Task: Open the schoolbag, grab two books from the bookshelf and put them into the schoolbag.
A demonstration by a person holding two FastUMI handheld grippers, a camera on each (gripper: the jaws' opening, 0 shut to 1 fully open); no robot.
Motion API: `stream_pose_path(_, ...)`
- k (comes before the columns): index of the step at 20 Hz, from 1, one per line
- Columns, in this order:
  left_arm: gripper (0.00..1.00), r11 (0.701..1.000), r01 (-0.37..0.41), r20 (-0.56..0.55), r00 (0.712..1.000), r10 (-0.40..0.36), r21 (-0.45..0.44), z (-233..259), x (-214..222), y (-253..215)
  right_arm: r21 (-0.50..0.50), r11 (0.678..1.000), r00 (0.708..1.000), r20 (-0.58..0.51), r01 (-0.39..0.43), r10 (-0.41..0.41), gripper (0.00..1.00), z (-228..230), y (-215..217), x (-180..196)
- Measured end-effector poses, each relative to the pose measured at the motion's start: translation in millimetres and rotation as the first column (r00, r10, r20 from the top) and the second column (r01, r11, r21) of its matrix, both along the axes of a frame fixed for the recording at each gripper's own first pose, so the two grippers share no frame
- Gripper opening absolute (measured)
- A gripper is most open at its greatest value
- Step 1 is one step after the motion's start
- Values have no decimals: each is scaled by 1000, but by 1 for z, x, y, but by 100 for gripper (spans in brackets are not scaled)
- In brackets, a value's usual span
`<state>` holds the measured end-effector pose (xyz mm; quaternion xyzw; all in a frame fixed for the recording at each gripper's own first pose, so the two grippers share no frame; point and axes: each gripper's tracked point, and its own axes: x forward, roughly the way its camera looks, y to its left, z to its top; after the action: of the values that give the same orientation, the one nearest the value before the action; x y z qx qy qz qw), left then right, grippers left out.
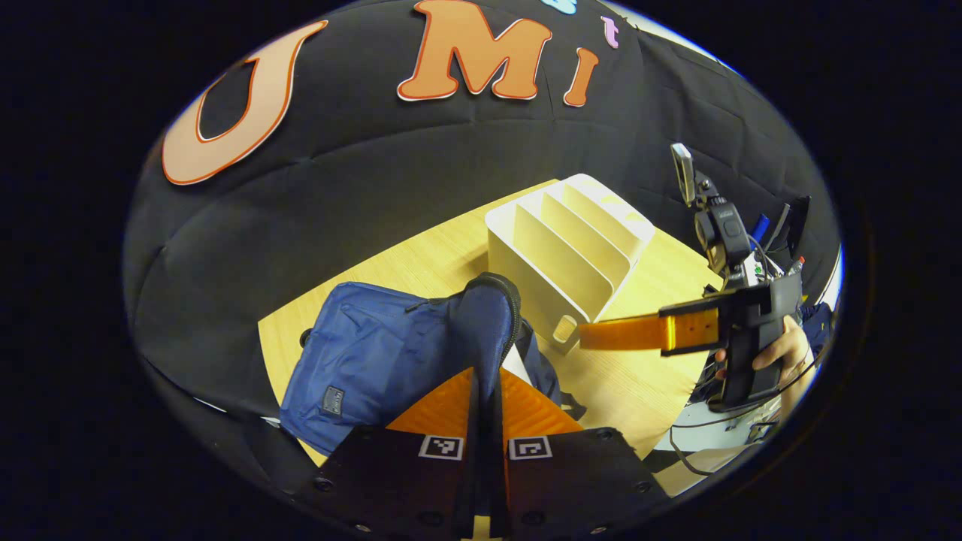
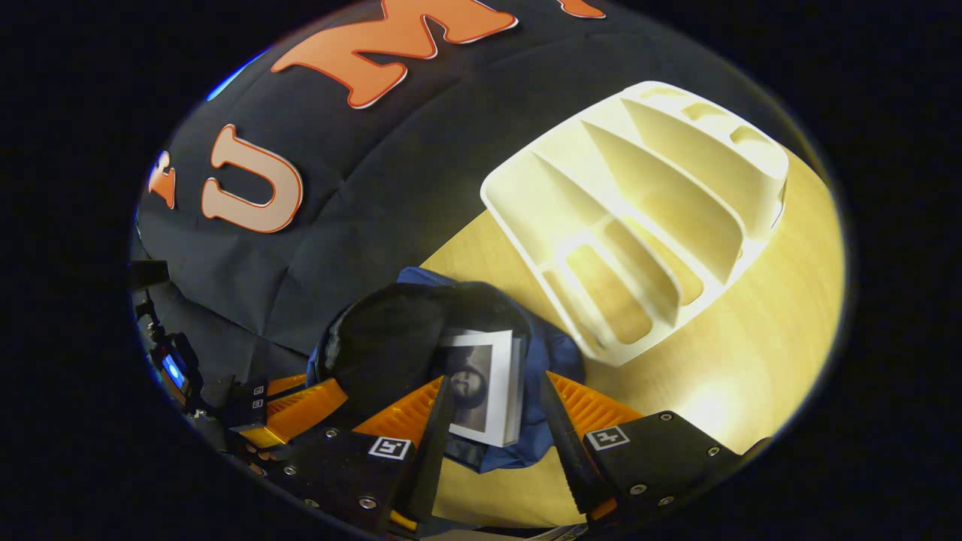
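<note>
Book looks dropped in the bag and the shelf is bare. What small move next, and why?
Probably draw the right gripper back, away from the schoolbag: its fingers stand open, the book sits in the bag's mouth, and the bookshelf slots show none. The left gripper pinches the bag's flap open.

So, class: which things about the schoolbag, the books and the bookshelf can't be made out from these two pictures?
- Schoolbag interior: left gripper view, hidden by its lifted flap.
- Second book: right gripper view, beneath the top book, so the count is unclear.
- Bookshelf slot bottoms: right gripper view, glare-washed.
- Left gripper fingertips: hidden behind fabric.
</note>
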<state>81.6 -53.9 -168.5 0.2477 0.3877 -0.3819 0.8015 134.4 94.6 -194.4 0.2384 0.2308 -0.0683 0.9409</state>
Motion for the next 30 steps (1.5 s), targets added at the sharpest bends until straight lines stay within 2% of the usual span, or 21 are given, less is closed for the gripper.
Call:
stream_pose_path(1,12,1000,-3,-21,1000,3,-16,-3,-9,-8,-10,1000,1000,-5,-7,7,69,2,-8,-5)
stream_pose_path(2,23,1000,-13,-36,999,12,-20,-8,-14,-14,-17,1000,1000,-8,-11,11,69,5,-16,-10)
stream_pose_path(4,28,999,-46,-61,997,45,-19,-19,-25,-25,-42,999,999,-25,-27,26,69,10,-37,-19)
stream_pose_path(5,36,997,-73,-70,995,71,-24,-26,-28,-33,-54,998,999,-37,-34,32,69,11,-47,-24)
stream_pose_path(8,39,987,-157,-70,986,154,-42,-33,-38,-46,-84,992,994,-75,-90,84,69,18,-73,-37)
stream_pose_path(9,43,980,-195,-64,979,192,-48,-35,-39,-51,-101,989,992,-86,-105,96,69,20,-83,-42)
stream_pose_path(10,49,971,-232,-64,971,229,-57,-35,-40,-57,-119,986,990,-94,-119,108,70,24,-94,-48)
stream_pose_path(13,51,935,-331,-55,944,327,-129,-29,-46,-77,-170,973,985,-103,-153,137,69,38,-120,-57)
stream_pose_path(16,92,899,-389,0,918,397,-202,-13,-55,-98,-259,951,985,-96,-166,145,71,59,-146,-69)
stream_pose_path(19,94,873,-412,94,889,448,-262,13,-56,-117,-360,916,984,-53,-178,171,75,93,-157,-82)
stream_pose_path(20,95,862,-420,136,872,470,-283,23,-56,-121,-390,903,983,-30,-179,181,75,106,-159,-87)
stream_pose_path(23,99,839,-403,281,812,512,-365,63,-49,-132,-472,869,976,75,-148,207,87,141,-158,-103)
stream_pose_path(25,98,830,-363,339,786,516,-423,89,-56,-146,-500,859,959,176,-109,224,94,176,-151,-117)
stream_pose_path(26,100,824,-343,357,777,519,-451,101,-60,-153,-512,855,944,237,-79,229,94,196,-148,-125)
stream_pose_path(27,98,817,-325,370,769,521,-476,112,-65,-156,-528,849,923,308,-36,231,95,215,-146,-133)
stream_pose_path(28,98,810,-307,383,761,524,-499,123,-69,-162,-543,840,896,381,15,230,94,232,-148,-141)
stream_pose_path(30,98,795,-277,418,731,539,-540,145,-81,-168,-555,823,811,535,126,237,94,268,-148,-161)
